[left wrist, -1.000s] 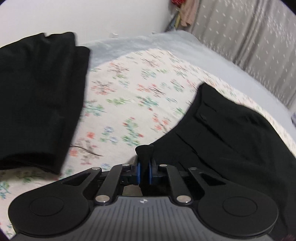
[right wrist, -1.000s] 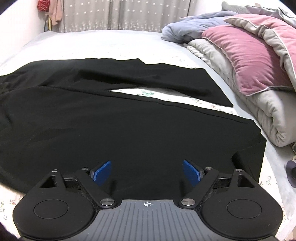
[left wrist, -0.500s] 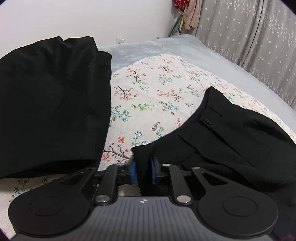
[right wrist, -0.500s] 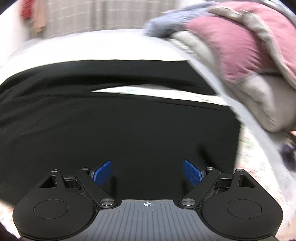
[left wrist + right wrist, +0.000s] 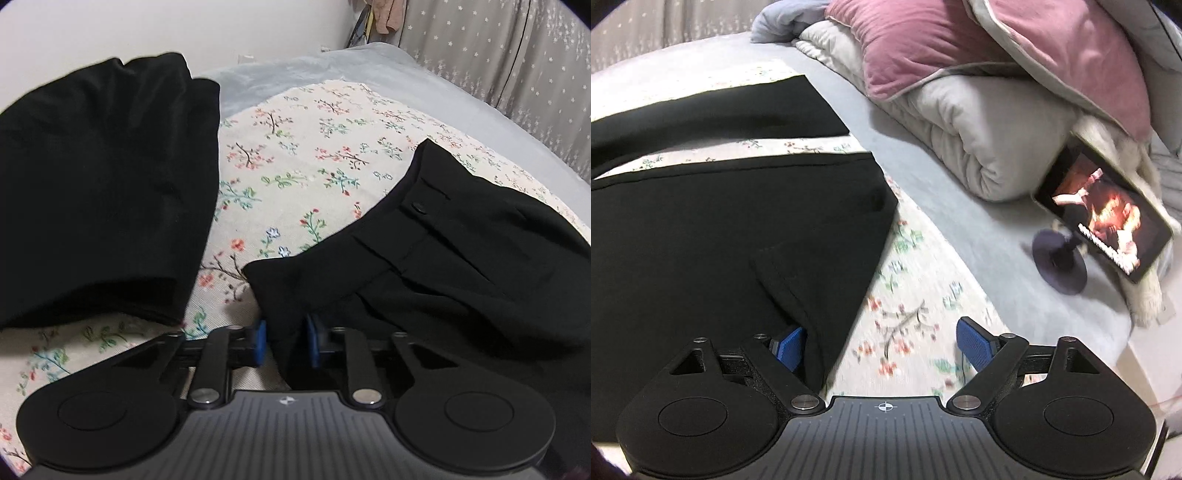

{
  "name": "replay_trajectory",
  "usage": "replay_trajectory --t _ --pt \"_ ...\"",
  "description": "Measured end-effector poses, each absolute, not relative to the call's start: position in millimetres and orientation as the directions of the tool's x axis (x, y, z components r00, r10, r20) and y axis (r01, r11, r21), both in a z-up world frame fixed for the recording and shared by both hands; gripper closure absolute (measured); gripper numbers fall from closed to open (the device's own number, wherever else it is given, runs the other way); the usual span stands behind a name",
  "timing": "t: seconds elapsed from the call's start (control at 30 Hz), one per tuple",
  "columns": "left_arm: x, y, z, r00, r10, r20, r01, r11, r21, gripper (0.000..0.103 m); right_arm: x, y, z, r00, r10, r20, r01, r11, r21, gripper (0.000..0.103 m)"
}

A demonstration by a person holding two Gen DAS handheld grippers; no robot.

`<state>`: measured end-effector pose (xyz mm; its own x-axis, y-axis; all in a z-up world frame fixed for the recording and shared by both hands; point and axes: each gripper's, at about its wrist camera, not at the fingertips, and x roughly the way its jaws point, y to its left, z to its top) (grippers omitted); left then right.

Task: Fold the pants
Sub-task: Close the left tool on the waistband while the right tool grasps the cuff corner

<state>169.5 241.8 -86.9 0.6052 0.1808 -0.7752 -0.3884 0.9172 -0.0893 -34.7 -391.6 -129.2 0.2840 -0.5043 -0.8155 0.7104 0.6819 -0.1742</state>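
Black pants lie spread on the floral sheet. In the left wrist view their waistband end, with a button, runs off to the right, and its near corner passes between the pads of my left gripper. Those jaws stand a little apart and are closing; the cloth lies slack between them. In the right wrist view the near leg ends in a hem with a turned-up corner. My right gripper hangs wide open over that hem's edge, its left pad partly behind the cloth. The other leg lies farther back.
A folded black garment lies left of the waistband. Grey duvets and a pink pillow are piled at the right, with a lit tablet on a round stand beside them. A grey curtain hangs behind the bed.
The left jaws have widened from a tight pinch and the waistband corner now lies flatter. The right gripper has swung right along the leg to its hem end, bringing the tablet into view.
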Motion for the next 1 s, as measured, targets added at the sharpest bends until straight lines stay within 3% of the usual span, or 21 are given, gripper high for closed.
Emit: replay_trajectory --t 0.07,0.17,0.27,0.53,0.7,0.73,0.8,0.87,1.0 --pt "167.8 244.7 -87.6 0.601 0.181 -0.778 -0.395 0.914 -0.092 0.085 -29.1 -399.3 -128.9 0.205 -0.587 -0.784 0.745 0.613 -0.264 0.019" --pt "164.0 245.5 -88.4 0.601 0.183 -0.778 -0.394 0.915 -0.089 0.086 -40.9 -417.2 -130.9 0.097 -0.601 -0.793 0.827 0.493 -0.273 0.023" --pt "159.5 245.4 -84.8 0.606 0.190 -0.772 -0.394 0.915 -0.084 0.087 -44.3 -410.7 -125.3 0.022 -0.690 -0.724 0.820 0.426 -0.382 0.023" --pt "142.0 236.7 -72.5 0.615 0.279 -0.737 -0.410 0.912 0.003 0.089 3.2 -353.6 -108.7 0.317 -0.619 -0.719 0.660 0.688 -0.302 0.020" --pt "143.8 232.8 -75.8 0.596 0.316 -0.738 -0.424 0.904 0.045 0.088 41.4 -309.9 -97.0 0.474 -0.485 -0.735 0.511 0.831 -0.219 0.020" --pt "145.6 233.1 -75.7 0.593 0.312 -0.743 -0.421 0.906 0.044 0.086 48.3 -302.6 -95.9 0.492 -0.477 -0.728 0.483 0.846 -0.227 0.020" --pt "149.8 227.4 -74.0 0.581 0.307 -0.754 -0.373 0.924 0.089 0.069 57.9 -291.7 -94.2 0.518 -0.456 -0.724 0.437 0.868 -0.234 0.019" --pt "150.5 228.0 -62.5 0.590 0.358 -0.723 -0.397 0.909 0.126 0.032 67.3 -289.2 -94.0 0.541 -0.398 -0.741 0.394 0.898 -0.195 0.019" --pt "164.5 237.1 -22.6 0.717 0.302 -0.628 -0.414 0.910 -0.034 0.029 81.9 -287.8 -92.1 0.572 -0.321 -0.755 0.356 0.926 -0.124 0.019"
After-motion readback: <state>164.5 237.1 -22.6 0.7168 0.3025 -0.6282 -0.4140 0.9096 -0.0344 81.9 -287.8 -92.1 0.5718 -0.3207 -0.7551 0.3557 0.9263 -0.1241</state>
